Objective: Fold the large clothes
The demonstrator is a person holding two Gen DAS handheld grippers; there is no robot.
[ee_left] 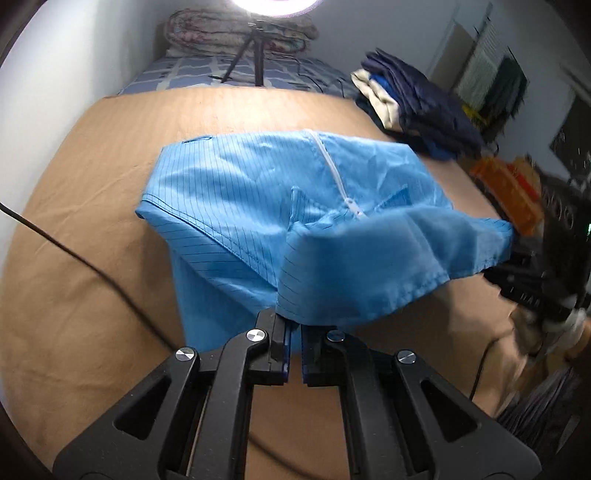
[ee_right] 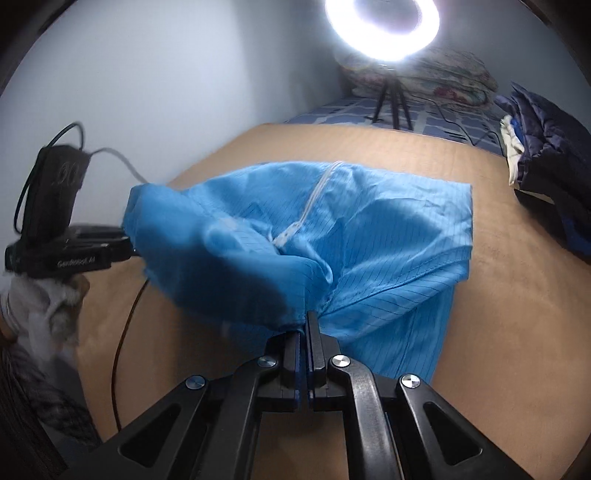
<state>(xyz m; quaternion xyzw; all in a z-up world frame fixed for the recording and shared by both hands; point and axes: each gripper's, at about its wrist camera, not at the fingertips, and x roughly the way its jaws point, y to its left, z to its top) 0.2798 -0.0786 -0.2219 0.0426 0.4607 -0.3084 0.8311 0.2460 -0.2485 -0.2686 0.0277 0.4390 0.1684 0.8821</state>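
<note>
A light blue pinstriped garment (ee_left: 258, 192) with a white zipper (ee_left: 334, 166) lies on the tan sheet (ee_left: 92, 258). Its near part is lifted off the sheet and hangs between the two grippers. My left gripper (ee_left: 293, 326) is shut on one corner of the lifted hem. In the left wrist view my right gripper (ee_left: 511, 254) is blurred at the far right, clamping the other corner. In the right wrist view the right gripper (ee_right: 306, 326) is shut on bunched blue cloth (ee_right: 369, 240). The left gripper (ee_right: 131, 251) holds the cloth at the left, above a gloved hand (ee_right: 44, 306).
A pile of dark blue and cream clothes (ee_left: 417, 107) sits at the far right of the sheet. A ring light on a tripod (ee_right: 382, 29) stands behind, in front of a folded quilt (ee_left: 240, 33). A black cable (ee_left: 74, 254) crosses the sheet at the left. Orange items (ee_left: 513, 184) lie off the right edge.
</note>
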